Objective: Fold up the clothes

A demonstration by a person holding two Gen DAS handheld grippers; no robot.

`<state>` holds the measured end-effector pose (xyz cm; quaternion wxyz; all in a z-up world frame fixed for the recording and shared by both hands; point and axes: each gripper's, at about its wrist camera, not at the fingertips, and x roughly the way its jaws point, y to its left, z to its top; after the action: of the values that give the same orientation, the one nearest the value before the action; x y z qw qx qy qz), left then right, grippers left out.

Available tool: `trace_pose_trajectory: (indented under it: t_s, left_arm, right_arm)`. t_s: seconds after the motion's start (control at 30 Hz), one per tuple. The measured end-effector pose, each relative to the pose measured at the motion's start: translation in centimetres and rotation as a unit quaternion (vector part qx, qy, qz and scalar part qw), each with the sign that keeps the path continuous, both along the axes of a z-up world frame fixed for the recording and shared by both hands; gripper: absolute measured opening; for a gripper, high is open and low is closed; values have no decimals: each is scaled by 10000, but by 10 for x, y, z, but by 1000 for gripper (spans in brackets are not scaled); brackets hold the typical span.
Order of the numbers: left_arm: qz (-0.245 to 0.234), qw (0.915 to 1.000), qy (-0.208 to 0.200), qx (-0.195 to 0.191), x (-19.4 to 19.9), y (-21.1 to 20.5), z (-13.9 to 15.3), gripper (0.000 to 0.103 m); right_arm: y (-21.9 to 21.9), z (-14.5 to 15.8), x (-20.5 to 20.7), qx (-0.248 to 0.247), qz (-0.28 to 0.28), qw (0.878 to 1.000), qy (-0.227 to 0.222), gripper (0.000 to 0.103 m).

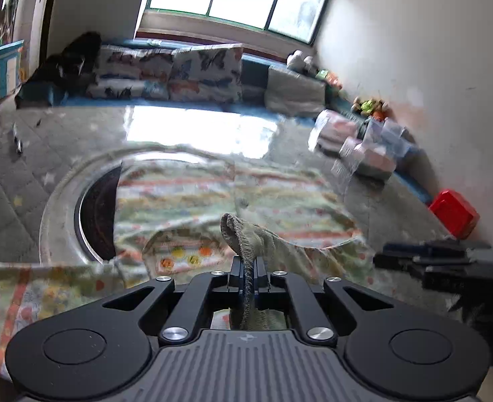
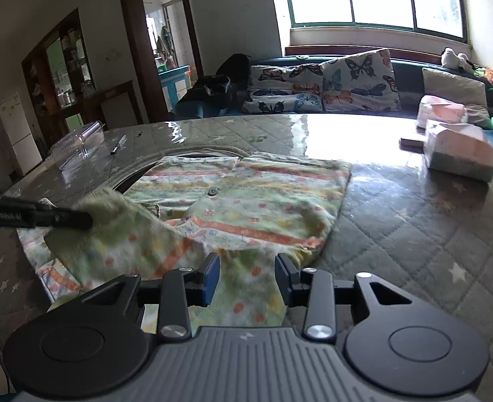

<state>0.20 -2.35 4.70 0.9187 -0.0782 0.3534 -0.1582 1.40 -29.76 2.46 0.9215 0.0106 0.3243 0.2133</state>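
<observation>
A pale green garment [image 2: 246,207] with orange stripes and small prints lies spread on the quilted grey table; it also shows in the left wrist view [image 1: 233,201]. My left gripper [image 1: 248,268] is shut on a ribbed green cuff [image 1: 246,238] of the garment and holds it lifted; its fingers show at the left of the right wrist view [image 2: 62,219]. My right gripper [image 2: 248,274] is open, just above the garment's near edge, holding nothing. It appears at the right edge of the left wrist view [image 1: 423,258].
A round dark opening [image 1: 95,214] in the table lies under the garment's left part. Tissue packs [image 2: 457,154] stand at the right, a clear plastic box [image 2: 75,140] and a pen [image 2: 117,145] at the far left. A sofa with butterfly cushions [image 2: 326,83] is behind.
</observation>
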Motion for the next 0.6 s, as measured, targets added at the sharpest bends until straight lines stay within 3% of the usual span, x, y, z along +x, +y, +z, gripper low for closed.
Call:
trace_pose_trajectory:
  t_s: [0.13, 0.3, 0.37, 0.43, 0.6]
  left_arm:
    - [134, 9995, 289, 23, 7, 4, -16, 8]
    - [187, 9991, 366, 137, 4, 7, -24, 14]
    - [181, 9991, 347, 185, 0, 7, -26, 23]
    - [176, 9990, 327, 233, -4, 7, -27, 41]
    - [162, 9989, 278, 354, -13, 6, -31, 50]
  right_arm:
    - [9, -8, 13, -132, -6, 9999, -13, 36]
    - [13, -24, 30, -219, -61, 9996, 177, 34]
    - [15, -25, 30, -283, -57, 9994, 189, 34]
    - [16, -21, 26, -343, -29, 9993, 127, 35]
    - [25, -12, 7, -347, 227, 9991, 105, 36]
